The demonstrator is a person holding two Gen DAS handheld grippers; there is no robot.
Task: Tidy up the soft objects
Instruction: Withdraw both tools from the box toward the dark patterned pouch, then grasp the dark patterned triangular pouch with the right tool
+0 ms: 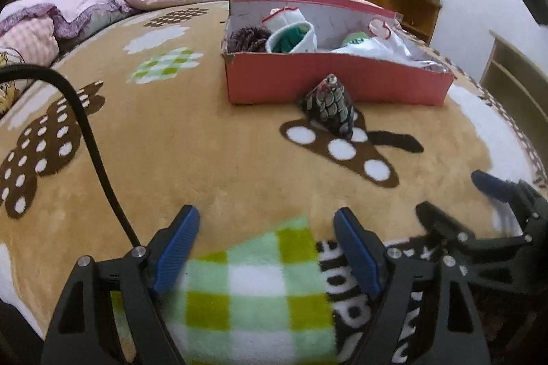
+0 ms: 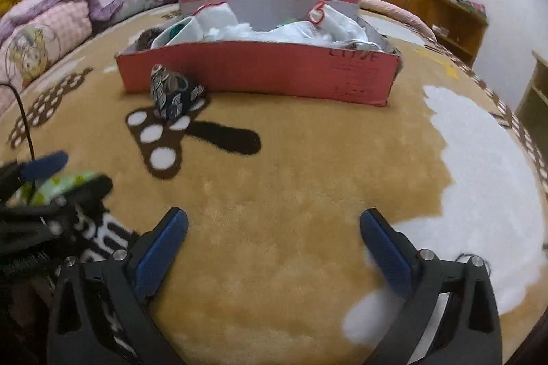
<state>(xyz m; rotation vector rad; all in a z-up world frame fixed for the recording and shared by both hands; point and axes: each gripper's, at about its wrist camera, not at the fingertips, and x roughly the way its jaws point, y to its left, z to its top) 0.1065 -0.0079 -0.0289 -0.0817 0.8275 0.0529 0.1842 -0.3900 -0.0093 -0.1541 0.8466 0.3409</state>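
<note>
- While both grippers hover low over a tan fleece blanket (image 1: 212, 132) spread on the bed, one soft thing lies outside the box: a dark patterned pouch (image 1: 330, 106), standing as a small peaked mound on the blanket just in front of the pink cardboard box (image 1: 274, 80).
- From the left gripper (image 1: 265, 224) the pouch lies ahead and slightly to the right; from the right gripper (image 2: 274, 224) the same pouch (image 2: 174, 92) lies ahead and well to the left.
- By that reading the left gripper has the straighter line to it, though neither is close; open blanket separates both from the pouch.
- The pouch tapers upward to a gathered top, with its broad base on the blanket and no clear long axis along the bed.
- Left gripper: jaws spread wide, nothing between the blue pads, which hang above a green-and-white checked patch of the blanket.
- Right gripper: jaws likewise spread wide and empty, over plain tan pile beside a white patch.
- Inside the box sit white bags (image 1: 298, 33) and a fuzzy dark item (image 1: 246, 38); judging by that, the pouch is probably the next piece to go in.
</note>
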